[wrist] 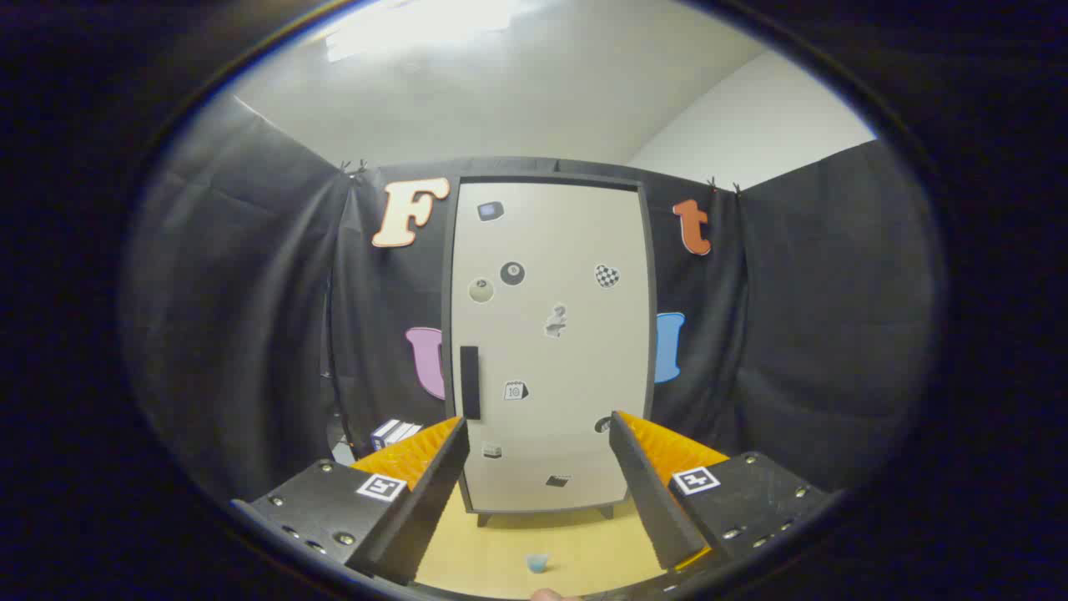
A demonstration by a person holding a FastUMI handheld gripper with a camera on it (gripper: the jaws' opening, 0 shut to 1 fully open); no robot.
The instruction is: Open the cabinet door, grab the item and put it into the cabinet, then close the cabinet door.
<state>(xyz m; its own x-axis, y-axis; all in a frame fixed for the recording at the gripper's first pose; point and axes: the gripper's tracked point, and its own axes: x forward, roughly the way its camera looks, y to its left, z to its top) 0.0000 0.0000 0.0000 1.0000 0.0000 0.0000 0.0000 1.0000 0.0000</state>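
A tall off-white cabinet (551,351) with a dark frame is seen upright beyond the fingers, its door (576,250) closed, dotted with small stickers and fitted with a black vertical handle (470,381) on its left side. The gripper (538,467) is held spread wide and empty above the wooden tabletop (576,542), where a small blue item (536,563) lies between the fingers; a white-and-blue box (394,432) is seen beside the cabinet's left foot

The cabinet door (551,342) is showing a smooth, matt cream finish. The counter (576,542) is looking like pale wood. The gripper (538,476), jaws apart, is showing ridged orange plastic.
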